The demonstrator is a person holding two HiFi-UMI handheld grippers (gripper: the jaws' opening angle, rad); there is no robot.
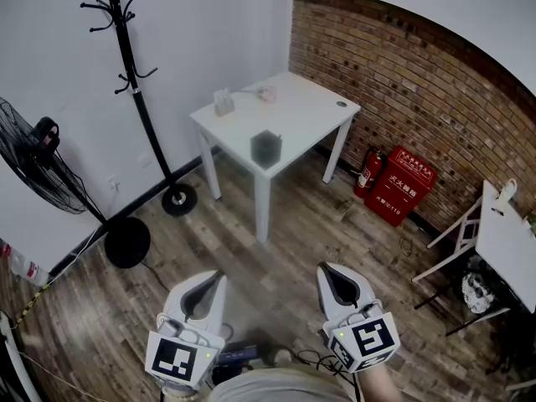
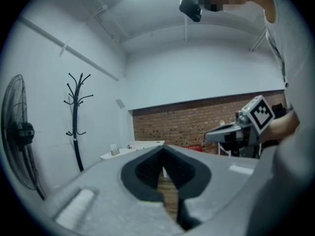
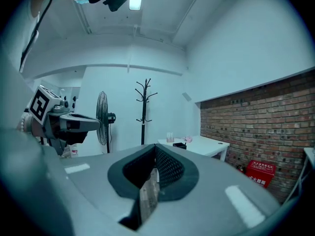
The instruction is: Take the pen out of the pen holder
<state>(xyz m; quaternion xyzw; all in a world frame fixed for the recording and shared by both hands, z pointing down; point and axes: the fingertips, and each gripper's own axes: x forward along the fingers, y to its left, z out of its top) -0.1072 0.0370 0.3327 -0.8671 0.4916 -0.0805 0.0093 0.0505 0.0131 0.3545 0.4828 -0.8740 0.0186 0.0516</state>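
I am holding the fingers of my left gripper (image 1: 216,278) and right gripper (image 1: 325,271) pressed together on nothing, well apart from the pen holder (image 1: 266,148) near the desk's (image 1: 310,115) front corner. Arriving shut, I am risking toppling it off the edge. The pen inside is not showing; I am judging its long axis upright.

Black holder (image 1: 266,148) at the table's (image 1: 310,111) near corner, well apart from left gripper (image 1: 219,273) and right gripper (image 1: 322,266), low, side by side.
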